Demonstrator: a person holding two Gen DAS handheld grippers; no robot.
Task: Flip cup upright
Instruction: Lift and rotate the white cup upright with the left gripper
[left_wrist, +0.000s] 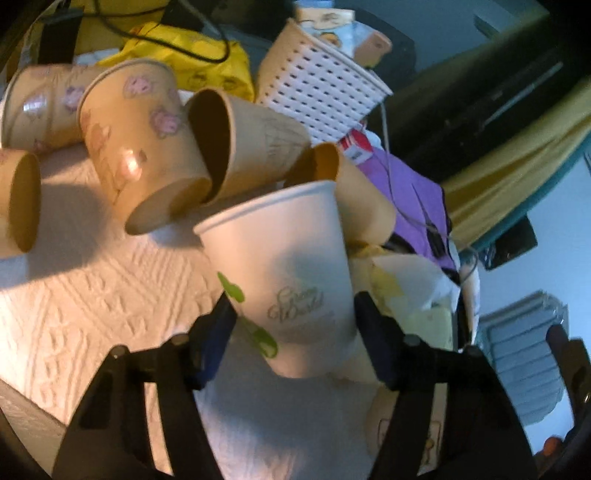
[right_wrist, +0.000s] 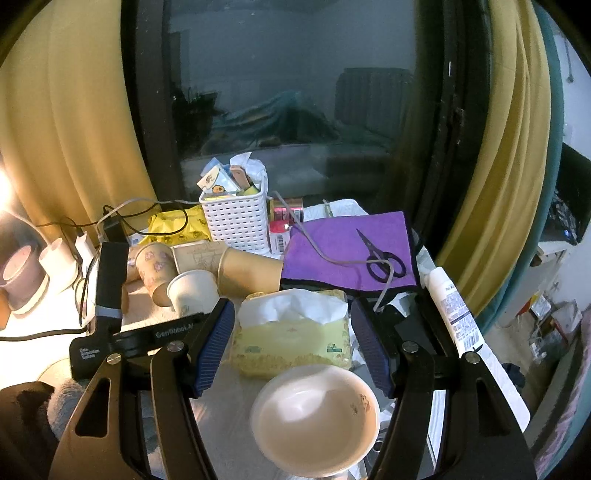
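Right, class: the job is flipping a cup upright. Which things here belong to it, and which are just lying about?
Belong to the job:
white cup
left gripper, its fingers either side of that cup
tan cups lying in the pile

Just lying about:
scissors
purple cloth
white basket
tissue pack
bowl

white cup (left_wrist: 291, 280): script logo, seems "Green World" | left gripper (right_wrist: 140, 332) body: "GenRobot.AI", "Data Acquisition System" | bottle (right_wrist: 456, 310) label unreadable

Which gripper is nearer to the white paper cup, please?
Left. The left gripper straddles the white paper cup, fingers on either side; the right gripper hangs apart, over the tissue pack.
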